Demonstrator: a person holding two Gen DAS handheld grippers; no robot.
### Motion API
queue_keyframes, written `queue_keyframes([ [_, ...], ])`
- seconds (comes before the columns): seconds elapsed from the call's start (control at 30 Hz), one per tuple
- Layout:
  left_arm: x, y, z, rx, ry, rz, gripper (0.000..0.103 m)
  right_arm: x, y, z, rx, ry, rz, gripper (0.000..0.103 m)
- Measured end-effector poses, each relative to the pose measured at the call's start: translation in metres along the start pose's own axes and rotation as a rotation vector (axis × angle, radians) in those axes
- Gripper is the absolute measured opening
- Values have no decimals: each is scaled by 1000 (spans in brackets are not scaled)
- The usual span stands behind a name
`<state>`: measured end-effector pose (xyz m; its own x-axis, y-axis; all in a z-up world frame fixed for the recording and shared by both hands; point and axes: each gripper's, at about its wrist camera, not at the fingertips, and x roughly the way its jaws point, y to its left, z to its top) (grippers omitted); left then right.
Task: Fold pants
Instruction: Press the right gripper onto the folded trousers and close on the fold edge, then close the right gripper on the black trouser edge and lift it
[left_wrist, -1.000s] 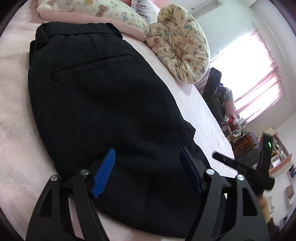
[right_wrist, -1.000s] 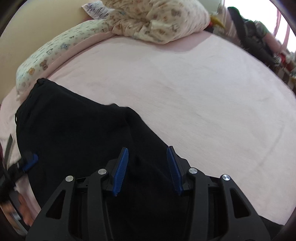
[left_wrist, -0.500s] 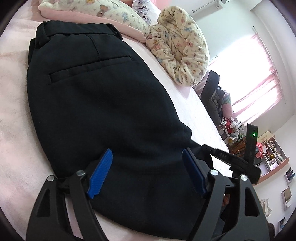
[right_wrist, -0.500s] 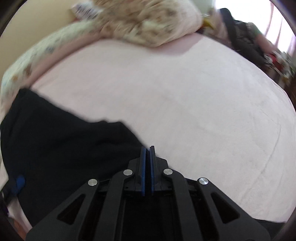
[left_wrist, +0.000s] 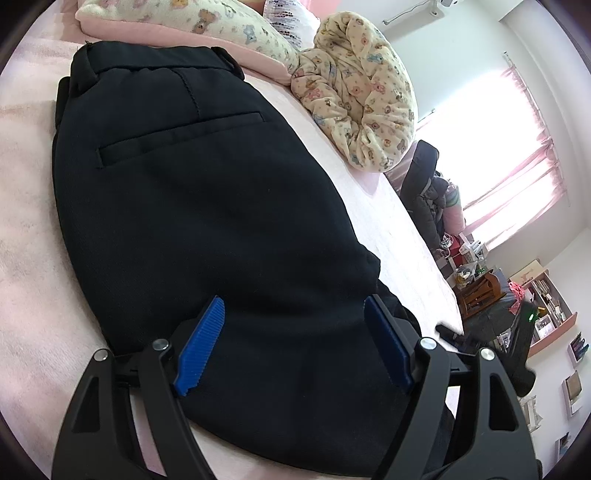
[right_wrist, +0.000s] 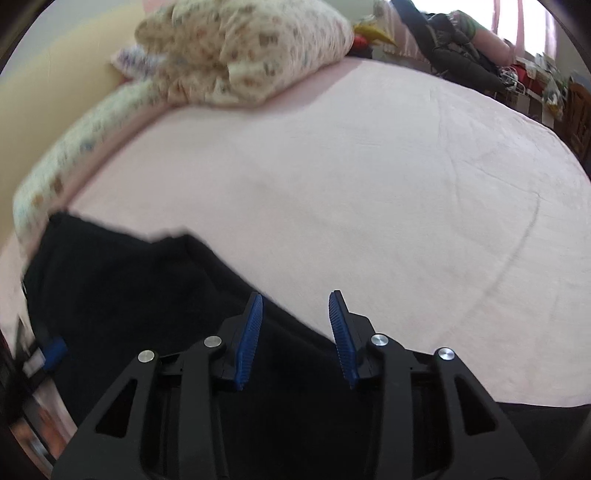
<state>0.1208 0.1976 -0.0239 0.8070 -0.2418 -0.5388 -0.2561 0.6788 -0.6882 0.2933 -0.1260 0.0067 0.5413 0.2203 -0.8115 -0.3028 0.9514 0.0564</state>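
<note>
Lying flat on the pink bed sheet (right_wrist: 388, 177), the black pants (left_wrist: 207, 206) stretch away from the left hand-held gripper (left_wrist: 293, 345), waistband at the far end against a bear-print pillow (left_wrist: 192, 22), a welt pocket showing between there and the fingers. They look already doubled leg on leg, judging by the stepped edge on the right of the pile. That left hand-held gripper has its blue pads wide apart, straddling the near part of the cloth and pinching nothing. The right hand-held gripper (right_wrist: 295, 336) sits over the side edge of the pants (right_wrist: 155, 295); its jaws are opening, with dark cloth beneath and behind the pads, though not visibly caught between them. The fabric reads as a light, smooth woven trouser cloth: soft, limp, no stiffness of its own, likely to sag and slide layer over layer if lifted from one point. I would judge the best holds to be the two corners of the near end, both layers pinched together close to the edge, one hand-held gripper on each, so the fold carries evenly toward the waistband. A crumpled bear-print blanket (left_wrist: 362, 96) lies beyond the pants to the right. No container appears on the bed; far right of the left hand-held gripper stand cluttered shelves (left_wrist: 546, 306), their contents too small to name.
</note>
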Motion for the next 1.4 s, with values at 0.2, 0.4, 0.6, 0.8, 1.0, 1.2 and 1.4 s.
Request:
queue_keyframes([
  [0.2, 0, -1, 0, 9, -3, 6, 78, 33, 5, -18, -109, 105, -130, 16],
  [0.4, 0, -2, -1, 27, -4, 13, 78, 41, 7, -14, -47, 71, -177, 18],
  [0.6, 0, -2, 0, 25, -1, 9, 80, -17, -19, -34, 87, -52, -9, 20],
  [0.8, 1, -3, -1, 48, -5, 15, 80, 7, -89, -75, 322, 76, 24, 18],
  [1.0, 2, -6, -1, 92, 1, 3, 86, -91, -151, -128, 556, -170, -45, 25],
  [1.2, 3, -9, -3, 117, -1, 8, 86, -189, -269, -269, 1086, -345, -185, 59],
  [1.4, 5, -11, -5, 131, -17, 22, 87, -198, -327, -352, 1394, -337, -148, 58],
])
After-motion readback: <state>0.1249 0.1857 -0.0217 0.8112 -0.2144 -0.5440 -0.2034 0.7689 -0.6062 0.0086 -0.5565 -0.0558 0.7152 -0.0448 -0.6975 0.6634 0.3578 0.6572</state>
